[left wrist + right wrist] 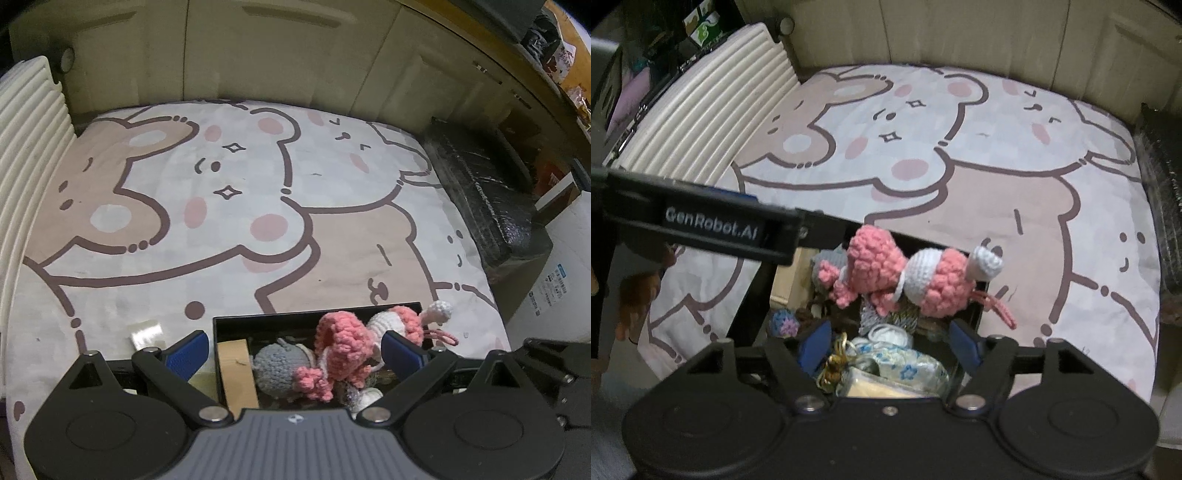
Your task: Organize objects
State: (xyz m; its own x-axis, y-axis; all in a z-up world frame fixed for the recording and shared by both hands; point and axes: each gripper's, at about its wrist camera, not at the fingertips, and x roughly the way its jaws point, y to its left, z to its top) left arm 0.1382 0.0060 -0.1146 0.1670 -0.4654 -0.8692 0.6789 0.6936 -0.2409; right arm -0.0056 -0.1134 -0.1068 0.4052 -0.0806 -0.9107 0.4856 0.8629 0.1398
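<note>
Lying in the black box (975, 314), the pink crochet doll (897, 277) sits beyond both released tongs (890, 343).

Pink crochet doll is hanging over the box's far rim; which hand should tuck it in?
Probably right: its tongs stand open over the box, the pink crochet doll just ahead. The left tongs straddle the box wall.

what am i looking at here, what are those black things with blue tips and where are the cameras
They are hand-held tongs, one in each of a person's hands, each with a camera looking along its two blue-padded fingers. One picture is from the left tongs, the other from the right tongs. Both hang open over a black box of small toys on a bed sheet printed with cartoon bears. A pink and white crochet doll lies on top of the box. Neither tongs holds anything.
</note>
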